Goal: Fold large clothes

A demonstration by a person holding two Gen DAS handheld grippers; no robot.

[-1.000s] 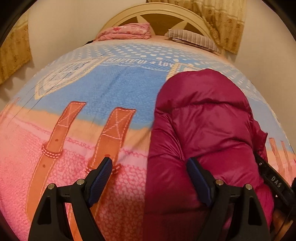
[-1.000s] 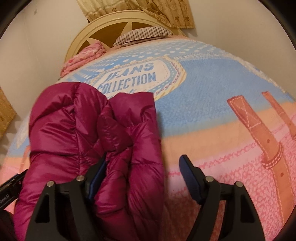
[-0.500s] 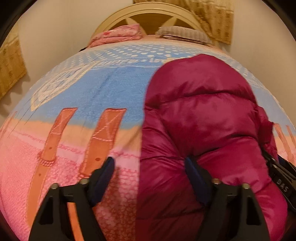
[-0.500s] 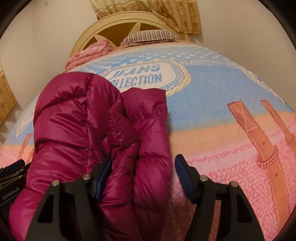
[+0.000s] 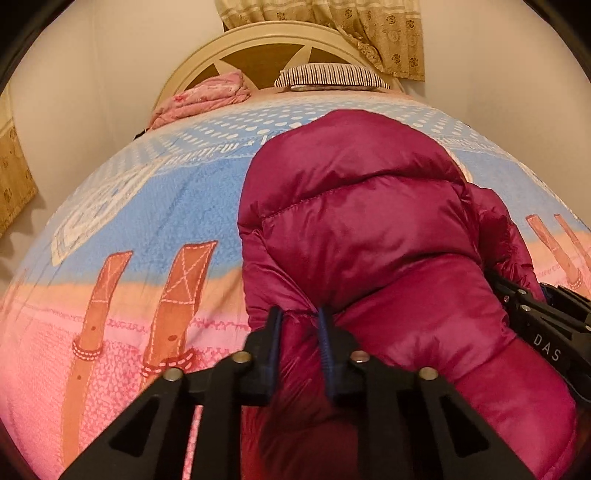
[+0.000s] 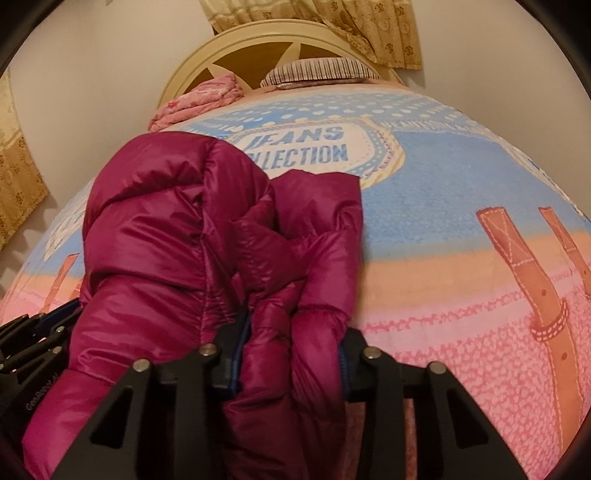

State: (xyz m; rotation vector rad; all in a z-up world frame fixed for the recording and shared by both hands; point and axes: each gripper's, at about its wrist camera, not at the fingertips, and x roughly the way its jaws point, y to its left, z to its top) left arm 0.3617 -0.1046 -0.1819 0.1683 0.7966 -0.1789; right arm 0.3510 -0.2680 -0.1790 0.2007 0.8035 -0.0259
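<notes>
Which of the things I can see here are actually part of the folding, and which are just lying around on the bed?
Part of the job:
- magenta puffer jacket
- left gripper, clamped on the jacket's near edge
- right gripper, clamped on a bunched fold
- printed blanket, the folding surface

Just lying about:
- striped pillow
- pink folded bedding
- headboard
- curtain

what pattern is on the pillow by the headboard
Thin dark and light stripes on the pillow; clearest in the left wrist view.
</notes>
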